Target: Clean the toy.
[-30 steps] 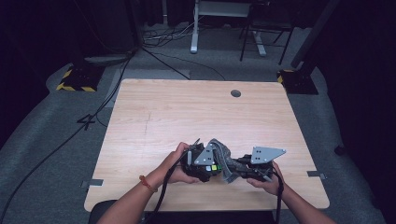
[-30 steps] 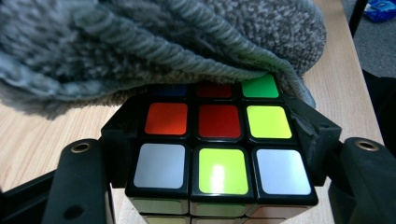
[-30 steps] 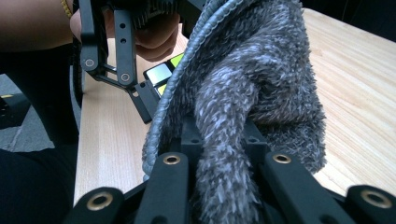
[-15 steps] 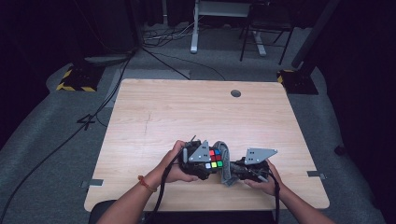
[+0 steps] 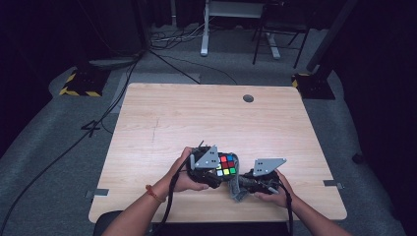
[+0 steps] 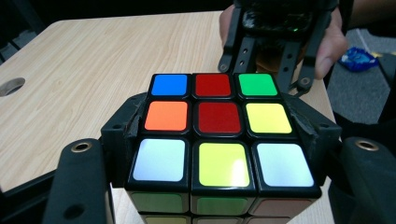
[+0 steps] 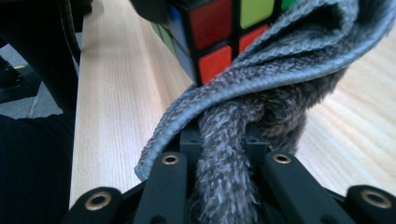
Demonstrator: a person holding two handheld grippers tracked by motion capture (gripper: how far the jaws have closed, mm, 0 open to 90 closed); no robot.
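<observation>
Bare table (image 5: pixel 206 118) ahead (cube (image 5: pixel 226 165) near edge)

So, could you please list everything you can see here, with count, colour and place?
cube: one, black-framed with mixed colour stickers, near edge of table, clamped in left gripper.
cloth: one, grey, bunched in right gripper, draped against cube.
table: one, light wood, centre of high view; round hole near its far edge.
floor cables: several, black, on grey carpet left of and beyond table.
striped blocks: two, yellow-black, on the floor by table's far corners.
stand: one, white-legged, beyond table.
left gripper: one, black, grey plate on top, shut on cube.
right gripper: one, black, grey plate on top, shut on cloth.
hands: two, holding the grippers at the near edge.
</observation>
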